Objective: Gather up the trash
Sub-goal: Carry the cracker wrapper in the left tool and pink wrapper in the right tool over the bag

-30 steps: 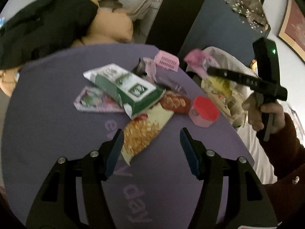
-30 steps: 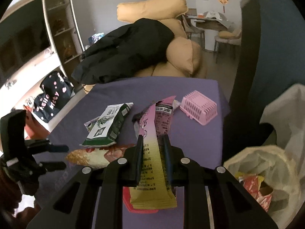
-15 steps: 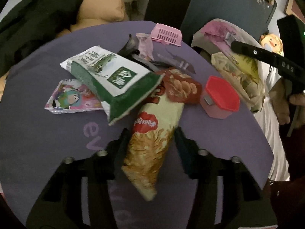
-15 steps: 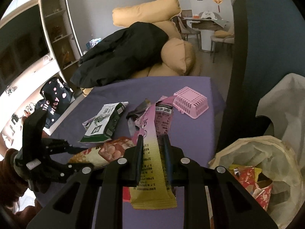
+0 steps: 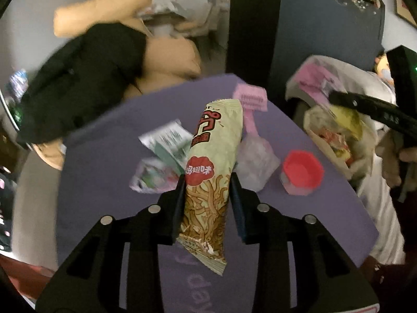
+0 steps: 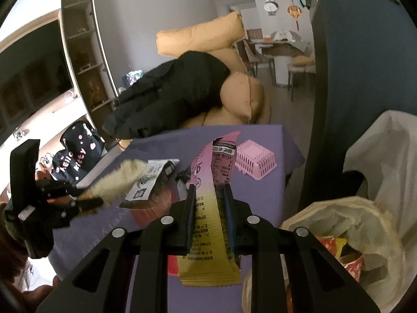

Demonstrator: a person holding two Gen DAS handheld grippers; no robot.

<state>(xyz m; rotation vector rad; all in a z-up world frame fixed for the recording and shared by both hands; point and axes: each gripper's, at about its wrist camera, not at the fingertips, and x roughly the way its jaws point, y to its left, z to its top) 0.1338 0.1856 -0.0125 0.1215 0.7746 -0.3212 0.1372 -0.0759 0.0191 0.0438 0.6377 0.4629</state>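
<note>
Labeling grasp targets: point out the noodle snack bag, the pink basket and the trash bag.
noodle snack bag (image 5: 208,172), left wrist view, red label mid-bag.
pink basket (image 6: 254,160), right wrist view, slatted side.
trash bag (image 6: 365,224), right wrist view, crumpled rim.

A purple-covered counter (image 5: 109,182) fills the middle of the left wrist view, pale lettering at its lower edge. On it lie a pink slatted basket (image 5: 250,100) at the upper centre, a red-lidded tub (image 5: 301,172) at the right, a clear crumpled bag (image 5: 256,163) beside it, and blurred green-and-white wrappers (image 5: 166,143) left of centre.
</note>
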